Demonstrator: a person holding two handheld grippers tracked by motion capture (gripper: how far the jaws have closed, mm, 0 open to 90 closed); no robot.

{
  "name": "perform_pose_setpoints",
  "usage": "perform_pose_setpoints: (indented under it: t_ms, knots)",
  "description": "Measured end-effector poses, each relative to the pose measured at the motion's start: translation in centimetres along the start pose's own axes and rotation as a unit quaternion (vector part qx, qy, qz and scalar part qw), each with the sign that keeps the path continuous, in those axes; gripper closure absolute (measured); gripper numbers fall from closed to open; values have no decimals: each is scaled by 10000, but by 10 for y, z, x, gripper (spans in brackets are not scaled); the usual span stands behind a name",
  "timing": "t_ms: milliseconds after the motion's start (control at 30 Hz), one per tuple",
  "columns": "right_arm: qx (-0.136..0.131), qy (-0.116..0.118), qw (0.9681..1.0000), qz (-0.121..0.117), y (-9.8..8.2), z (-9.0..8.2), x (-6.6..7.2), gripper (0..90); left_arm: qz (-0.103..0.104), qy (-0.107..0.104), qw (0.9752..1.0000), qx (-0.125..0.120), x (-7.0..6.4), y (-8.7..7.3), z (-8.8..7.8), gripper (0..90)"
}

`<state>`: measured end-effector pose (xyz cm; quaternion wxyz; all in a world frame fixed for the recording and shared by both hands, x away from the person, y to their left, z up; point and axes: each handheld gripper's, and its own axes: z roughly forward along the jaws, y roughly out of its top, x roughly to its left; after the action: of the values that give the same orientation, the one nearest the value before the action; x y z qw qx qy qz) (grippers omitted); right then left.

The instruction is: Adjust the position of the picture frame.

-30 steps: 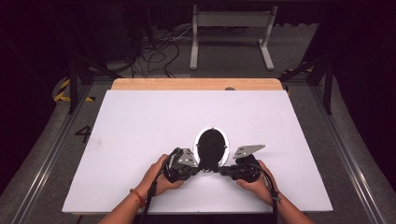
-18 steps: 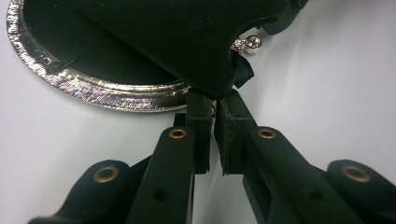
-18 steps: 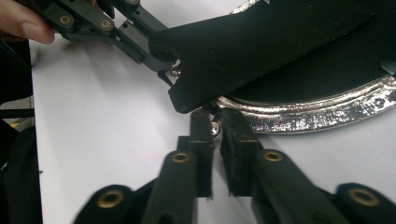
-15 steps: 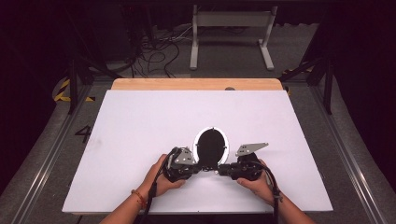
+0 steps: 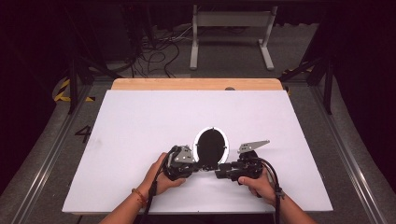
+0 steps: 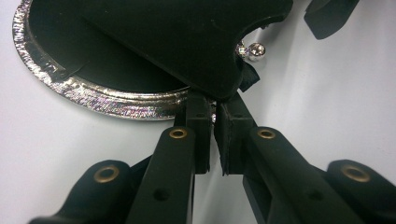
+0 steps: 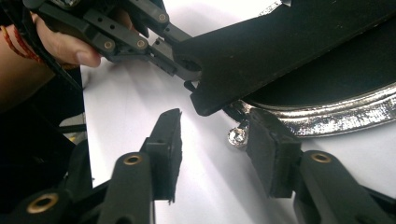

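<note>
Hinged oval case point(image 5: 211, 146) with silver rim sits at the near middle of the white counter point(image 5: 140, 121), black lid half lifted; left tongs point(image 5: 198, 166) are clenched on the lid edge point(image 6: 205, 70) to hold it up, while right tongs point(image 7: 215, 149) have just been opening, released beside the ball clasp point(image 7: 237, 136); inside looks black, contents unclear

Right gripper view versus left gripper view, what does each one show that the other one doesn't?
Right gripper view: the person's left hand, and the left gripper from outside, clamped on the black flap. The right gripper has its own jaws just opening, with the silver ball clasp between them, close by one pad. Left gripper view: its own jaws from behind, pinched on the flap's edge, and a long sweep of the glittery silver rim. Both: the flap, the clasp, the rim and the white table.
</note>
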<state>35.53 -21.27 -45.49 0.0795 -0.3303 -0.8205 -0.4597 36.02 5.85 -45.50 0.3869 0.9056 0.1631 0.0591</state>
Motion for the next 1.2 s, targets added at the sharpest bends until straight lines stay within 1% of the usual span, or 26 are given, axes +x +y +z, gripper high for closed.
perform_pose_setpoints:
  t_ms: [67, 100, 167, 200, 300, 333, 367, 400, 433, 500, 533, 600, 633, 700, 800, 867, 933, 1033, 1200]
  knots:
    - [-110, 44, 9999, 74, 1, -1, 0, 492, 3, 3, 10000, 7, 0, 0, 0, 846]
    - [-192, 88, 9997, 116, 2, -2, -1, 491, 3, 10, 10000, 12, 0, 0, 0, 844]
    - [-284, 71, 9993, 216, 5, -4, -1, 457, 15, -4, 10000, 13, 0, 0, 0, 843]
    - [-360, 95, 9989, 287, 5, -5, -3, 441, 0, -3, 10000, 11, 1, 0, -1, 843]
    - [-489, 145, 9969, 597, 8, -6, -7, 431, 4, -20, 10000, -20, 2, -1, 0, 841]
    - [-519, 117, 9963, 676, 8, -6, -8, 417, 9, -20, 10000, -14, 1, -1, 0, 842]
    - [-538, 59, 9954, 795, 9, -5, -9, 412, 6, -17, 10000, -9, 1, -1, 0, 843]
    - [-580, 97, 9937, 951, 9, -4, -11, 412, 5, -16, 10000, -10, 1, -1, 0, 843]
    - [-558, 180, 9924, 1081, 8, -3, -13, 411, 4, -18, 10000, -10, 1, -1, 0, 843]
    - [-448, 134, 9913, 1228, 7, 0, -17, 405, 0, -31, 10000, 4, 1, -1, 0, 846]
    - [-425, 167, 9895, 1372, 5, 2, -21, 401, 10, -18, 10000, 6, 1, -1, 0, 847]
    - [-437, 282, 9868, 1532, 5, 4, -24, 398, 11, -33, 10000, 5, 1, -1, 0, 848]
    - [-450, 276, 9863, 1561, 6, 5, -25, 400, 11, -37, 10000, 2, 1, -1, 0, 848]
    - [-503, 376, 9859, 1551, 10, 8, -24, 409, 41, -23, 10000, -10, 1, 0, 0, 849]
    - [-382, 445, 9875, 1462, 14, 16, -20, 439, 42, -16, 10000, 10, 0, 0, 0, 851]
    - [-426, 543, 9857, 1539, 14, 21, -20, 466, 45, -17, 10000, -2, 0, 0, 0, 852]
    - [-476, 533, 9853, 1549, 13, 22, -21, 501, 43, -23, 10000, 0, 0, 0, 0, 852]
    - [-582, 596, 9836, 1598, 10, 22, -23, 524, 37, -18, 10000, 1, 0, 0, 0, 848]
    - [-624, 545, 9854, 1485, 8, 22, -22, 538, 24, -38, 10000, 52, 2, -2, -1, 810]
